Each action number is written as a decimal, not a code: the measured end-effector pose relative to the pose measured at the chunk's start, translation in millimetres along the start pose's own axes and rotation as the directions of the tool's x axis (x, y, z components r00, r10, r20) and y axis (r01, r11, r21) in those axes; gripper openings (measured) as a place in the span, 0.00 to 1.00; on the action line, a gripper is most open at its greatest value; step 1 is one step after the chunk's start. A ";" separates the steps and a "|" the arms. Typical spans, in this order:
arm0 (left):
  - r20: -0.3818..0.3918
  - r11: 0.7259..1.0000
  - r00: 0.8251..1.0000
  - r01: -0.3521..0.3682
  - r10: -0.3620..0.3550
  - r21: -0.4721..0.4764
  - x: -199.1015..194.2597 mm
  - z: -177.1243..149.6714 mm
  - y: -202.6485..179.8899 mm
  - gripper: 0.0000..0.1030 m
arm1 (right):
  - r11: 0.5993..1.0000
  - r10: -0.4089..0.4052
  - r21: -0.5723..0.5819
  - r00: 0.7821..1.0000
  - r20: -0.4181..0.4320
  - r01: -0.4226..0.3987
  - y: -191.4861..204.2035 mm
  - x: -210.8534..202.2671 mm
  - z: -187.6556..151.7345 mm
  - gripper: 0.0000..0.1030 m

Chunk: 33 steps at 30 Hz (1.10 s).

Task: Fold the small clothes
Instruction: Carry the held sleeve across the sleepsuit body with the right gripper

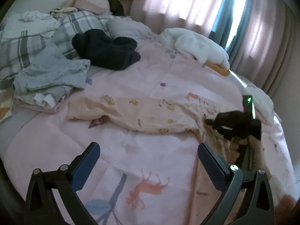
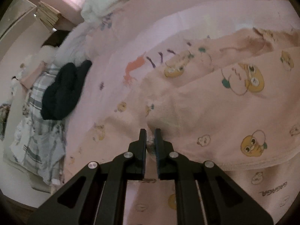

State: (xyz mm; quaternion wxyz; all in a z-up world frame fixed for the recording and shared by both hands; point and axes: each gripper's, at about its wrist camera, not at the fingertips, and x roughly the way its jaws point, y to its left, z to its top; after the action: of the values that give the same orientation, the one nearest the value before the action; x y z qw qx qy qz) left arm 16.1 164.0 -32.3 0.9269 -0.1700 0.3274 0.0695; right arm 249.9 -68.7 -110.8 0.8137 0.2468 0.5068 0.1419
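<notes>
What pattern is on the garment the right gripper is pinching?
Peach garment with yellow cartoon faces, clearest in the right wrist view.

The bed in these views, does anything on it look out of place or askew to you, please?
Yes: the peach printed garment lies bunched in a twisted strip, pinched by the right gripper. A dark garment and grey clothes sit crumpled, unfolded.

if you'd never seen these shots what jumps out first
First, the peach cartoon-print garment spread across the pink bedsheet, with the right gripper shut on a pinch of its fabric. Next, the left gripper hovering wide open over the sheet, holding nothing. Then the dark navy garment bunched further up the bed, beside a crumpled grey one.
</notes>
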 end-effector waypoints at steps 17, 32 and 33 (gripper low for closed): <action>-0.047 0.997 0.998 0.026 -0.030 -0.070 15.1 -0.2 15.6 1.00 | 0.982 0.188 0.023 0.976 -0.109 -0.186 10.3 -0.6 -4.7 0.69; -0.119 0.978 0.991 0.032 -0.058 -0.205 58.7 2.7 55.4 1.00 | 0.919 -0.221 -0.246 0.920 0.322 0.307 -76.0 -176.4 -3.0 0.71; -0.116 0.968 0.987 0.081 -0.110 -0.236 61.7 4.4 59.3 1.00 | 0.886 -0.286 -0.261 0.895 0.341 0.383 -88.8 -182.2 -5.5 0.71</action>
State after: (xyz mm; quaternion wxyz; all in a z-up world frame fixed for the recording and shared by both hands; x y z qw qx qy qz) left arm 52.4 222.0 -84.0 0.8802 -0.2962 0.3672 0.0512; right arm 162.1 -229.4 -23.7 0.9210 0.0371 0.3857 0.0404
